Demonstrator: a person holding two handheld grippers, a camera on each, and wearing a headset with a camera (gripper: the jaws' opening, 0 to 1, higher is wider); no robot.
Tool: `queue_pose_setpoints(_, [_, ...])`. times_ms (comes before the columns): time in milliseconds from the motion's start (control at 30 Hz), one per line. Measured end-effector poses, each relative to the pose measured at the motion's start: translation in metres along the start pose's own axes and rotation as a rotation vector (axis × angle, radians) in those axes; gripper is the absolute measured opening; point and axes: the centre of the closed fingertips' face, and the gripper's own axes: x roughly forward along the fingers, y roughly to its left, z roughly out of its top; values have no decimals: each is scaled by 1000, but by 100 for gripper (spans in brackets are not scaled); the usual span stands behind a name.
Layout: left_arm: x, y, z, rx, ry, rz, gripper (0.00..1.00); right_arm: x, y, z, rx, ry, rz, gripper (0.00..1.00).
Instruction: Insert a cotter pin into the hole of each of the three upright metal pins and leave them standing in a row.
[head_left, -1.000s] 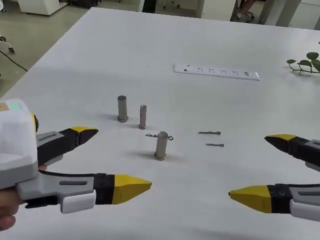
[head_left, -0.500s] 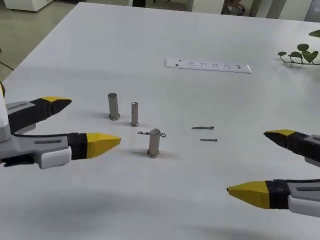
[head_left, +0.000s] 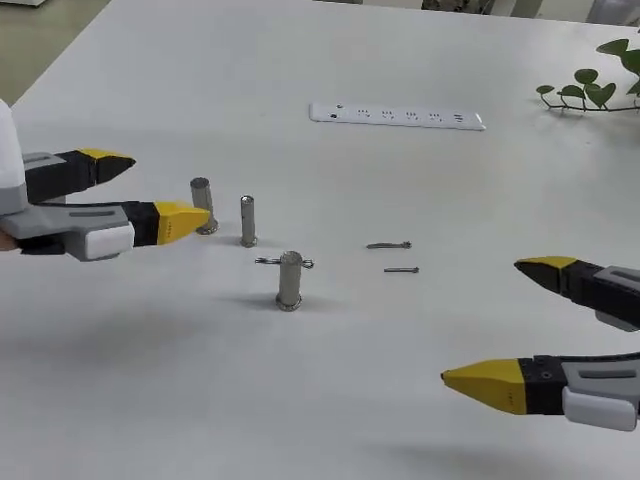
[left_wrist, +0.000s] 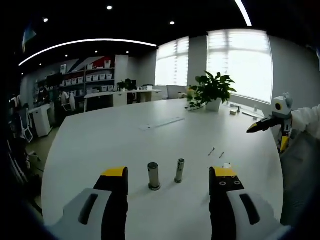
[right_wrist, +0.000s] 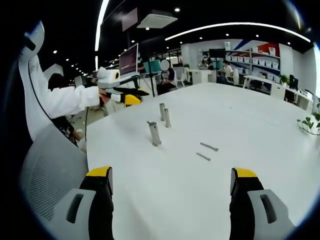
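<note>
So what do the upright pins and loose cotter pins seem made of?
The upright pins look like steel: dull grey, satin sheen. The loose cotter pins look like thin silvery metal wire, though too small to be sure.

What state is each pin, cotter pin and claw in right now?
Nearest metal pin: upright, cotter pin through it.
Middle metal pin: upright, no cotter pin.
Far metal pin: upright, no cotter pin.
Two loose cotter pins: lying flat, apart.
Left claw: open, empty.
Right claw: open, empty.
</note>
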Motion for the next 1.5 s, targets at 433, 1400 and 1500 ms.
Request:
queue_pose_setpoints(433, [30, 20, -14, 0, 34, 21, 40, 3, -2, -10, 28, 25, 12, 95])
queue_pose_setpoints(1400, [73, 24, -26, 74, 89, -1, 12, 4, -9, -11, 61, 40, 1, 92])
queue_pose_setpoints(1500, [72, 23, -25, 105, 87, -9, 11, 5, -8, -10, 59, 40, 6, 92])
